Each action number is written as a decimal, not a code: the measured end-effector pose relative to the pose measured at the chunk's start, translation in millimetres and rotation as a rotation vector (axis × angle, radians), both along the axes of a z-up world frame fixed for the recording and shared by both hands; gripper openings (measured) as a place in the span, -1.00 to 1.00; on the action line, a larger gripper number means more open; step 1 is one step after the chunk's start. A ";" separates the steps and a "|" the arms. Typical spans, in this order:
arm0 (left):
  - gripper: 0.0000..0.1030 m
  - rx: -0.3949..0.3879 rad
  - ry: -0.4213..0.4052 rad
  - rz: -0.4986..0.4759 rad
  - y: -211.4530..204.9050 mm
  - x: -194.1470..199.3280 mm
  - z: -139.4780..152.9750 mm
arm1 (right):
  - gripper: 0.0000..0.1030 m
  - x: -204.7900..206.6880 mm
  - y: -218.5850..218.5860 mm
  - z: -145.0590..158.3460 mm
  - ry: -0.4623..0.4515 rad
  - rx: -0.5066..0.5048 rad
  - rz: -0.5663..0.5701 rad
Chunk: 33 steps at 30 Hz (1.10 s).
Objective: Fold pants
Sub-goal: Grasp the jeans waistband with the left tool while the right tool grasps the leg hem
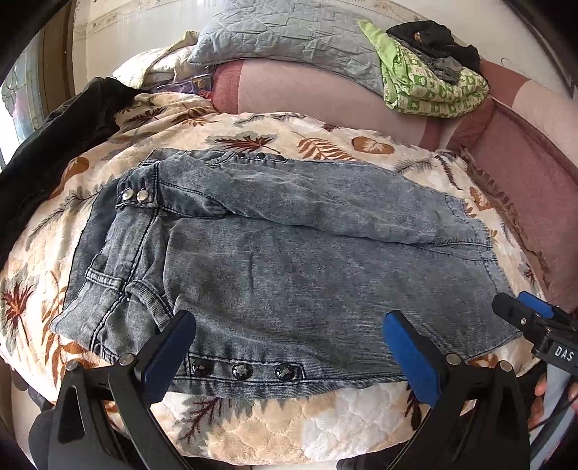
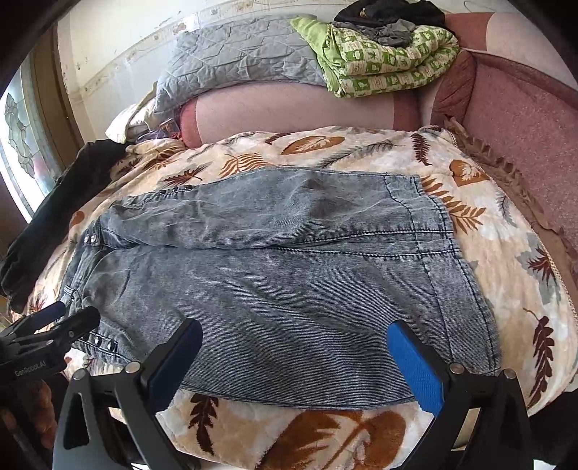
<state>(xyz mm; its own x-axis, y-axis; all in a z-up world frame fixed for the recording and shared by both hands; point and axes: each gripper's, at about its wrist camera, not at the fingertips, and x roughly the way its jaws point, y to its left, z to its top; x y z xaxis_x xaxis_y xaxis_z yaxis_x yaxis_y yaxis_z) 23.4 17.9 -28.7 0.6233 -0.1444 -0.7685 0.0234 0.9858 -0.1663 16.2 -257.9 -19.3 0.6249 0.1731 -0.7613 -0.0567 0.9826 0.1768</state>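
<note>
Grey-blue acid-wash denim pants [image 1: 274, 260] lie flat on a cream blanket with a leaf pattern [image 1: 325, 426]. Their waist with metal snaps points left and the stitched hems [image 2: 433, 246] point right. The far leg laps a little over the near one. My left gripper [image 1: 292, 347] is open over the near edge, by a row of dark studs [image 1: 242, 370], with nothing between its blue pads. My right gripper [image 2: 296, 358] is open over the near edge close to the hem end, also holding nothing. Each wrist view shows the other gripper at its side: the right gripper [image 1: 520, 309] and the left gripper [image 2: 74, 314].
A black garment [image 1: 72, 119] lies at the blanket's left end. At the back sit a grey quilted pillow [image 1: 281, 32] and a green patterned cloth [image 1: 426, 83] with dark clothes on top. Pink upholstery [image 1: 523, 173] rises at the right. A patterned glass window [image 2: 18, 137] is at the far left.
</note>
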 end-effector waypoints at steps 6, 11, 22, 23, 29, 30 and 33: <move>1.00 -0.084 -0.010 0.050 55.9 46.8 24.9 | 1.00 56.3 -55.9 8.4 0.072 0.192 -0.034; 1.00 -0.047 0.010 0.126 111.1 105.8 31.4 | 1.00 128.2 -102.8 0.1 0.128 0.260 -0.098; 0.99 -0.072 0.122 0.223 194.6 216.8 1.1 | 0.81 252.9 -172.8 -52.6 0.238 0.303 -0.232; 0.99 -0.075 0.127 0.230 198.5 223.5 -1.8 | 0.81 262.0 -171.6 -58.4 0.260 0.271 -0.228; 0.99 -0.082 0.160 0.226 214.1 251.1 -18.0 | 0.34 300.3 -175.1 -66.5 0.295 0.173 -0.208; 0.99 -0.093 0.165 0.231 218.0 254.7 -20.2 | 0.25 302.8 -172.1 -66.8 0.295 0.155 -0.189; 0.96 -0.140 0.167 0.240 228.6 263.7 -24.1 | 0.08 308.9 -165.4 -77.0 0.339 0.084 -0.160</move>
